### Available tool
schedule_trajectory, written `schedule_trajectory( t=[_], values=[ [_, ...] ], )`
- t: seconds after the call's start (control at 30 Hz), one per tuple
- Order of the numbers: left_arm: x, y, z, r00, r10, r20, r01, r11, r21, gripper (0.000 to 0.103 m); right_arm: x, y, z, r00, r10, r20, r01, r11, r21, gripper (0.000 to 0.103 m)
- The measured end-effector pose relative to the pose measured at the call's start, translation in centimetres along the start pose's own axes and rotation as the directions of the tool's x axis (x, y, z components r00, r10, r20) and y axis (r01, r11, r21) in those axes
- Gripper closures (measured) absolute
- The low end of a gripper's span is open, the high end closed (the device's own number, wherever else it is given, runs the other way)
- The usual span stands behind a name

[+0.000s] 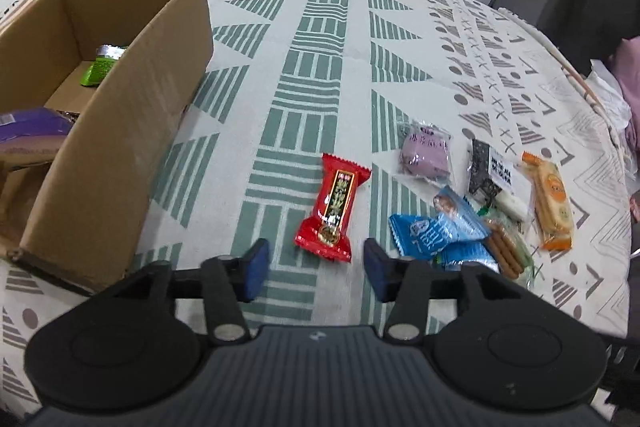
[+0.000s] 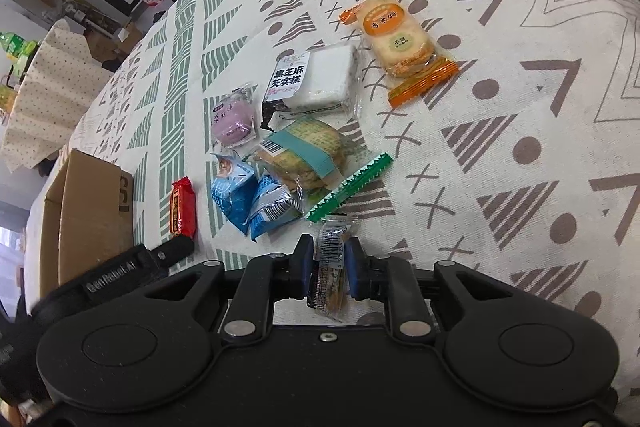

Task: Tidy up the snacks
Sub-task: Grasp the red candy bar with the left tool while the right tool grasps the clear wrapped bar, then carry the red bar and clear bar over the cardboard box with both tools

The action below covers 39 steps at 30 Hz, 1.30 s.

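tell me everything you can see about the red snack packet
The red snack packet is a glossy pillow-style wrapper with crimped, zigzag ends and a dark central label edged in gold, with a round gold emblem near one end. It looks sealed and full. It lies flat on the patterned tablecloth, apart from the cardboard box and the blue packets. The left gripper hovers just short of it, jaws open, not touching.

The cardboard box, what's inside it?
Inside the cardboard box lies a green snack packet with a silver end, plus a purple packet nearer the camera. The box's near wall hides the rest of the floor.
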<state>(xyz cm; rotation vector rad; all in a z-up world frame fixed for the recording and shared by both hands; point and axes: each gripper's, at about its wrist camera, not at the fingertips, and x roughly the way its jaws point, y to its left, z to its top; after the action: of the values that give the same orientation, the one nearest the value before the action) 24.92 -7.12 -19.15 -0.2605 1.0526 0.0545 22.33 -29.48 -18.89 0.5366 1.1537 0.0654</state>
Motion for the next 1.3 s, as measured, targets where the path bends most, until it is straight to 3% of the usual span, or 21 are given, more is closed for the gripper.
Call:
schedule_trajectory(
  t=[0.17,0.33,0.43,0.5,0.67,1.3],
  values=[
    [0.8,-0.4,0.9,0.999,0.031,0.027,-0.032,0.999,0.032,0.043,0.6,0.5,-0.3,0.999,-0.018,-0.048,0.016,0.999,-0.039,0.069],
    [2.1,-0.9,1.4,1.0,0.023,0.02,-0.023,0.999,0.046,0.044,1.1,0.8,-0.6,0.997,-0.03,-0.064,0.026,0.997,-0.07,0.07],
    [2.7,-0.7,1.4,0.999,0.036,-0.002,-0.036,0.999,0.026,0.055,1.2,0.8,-0.8,0.997,-0.041,-0.065,0.036,0.996,-0.079,0.084],
    [2.6,-0.4,1.4,0.999,0.048,-0.005,-0.048,0.999,0.015,0.074,1.2,0.7,-0.7,0.997,-0.033,-0.066,0.028,0.997,-0.073,0.085],
    [1.8,0.5,1.5,0.999,0.038,-0.027,-0.038,0.999,-0.011,0.083,1.0,1.1,-0.6,0.999,-0.005,-0.048,0.002,0.997,-0.077,0.085],
    [-5.4,0.4,0.0,0.998,0.033,0.05,-0.032,0.999,-0.025,0.083,-2.6,0.8,-0.2,0.991,0.101,0.089,-0.097,0.994,-0.048,0.085]
  ],
)
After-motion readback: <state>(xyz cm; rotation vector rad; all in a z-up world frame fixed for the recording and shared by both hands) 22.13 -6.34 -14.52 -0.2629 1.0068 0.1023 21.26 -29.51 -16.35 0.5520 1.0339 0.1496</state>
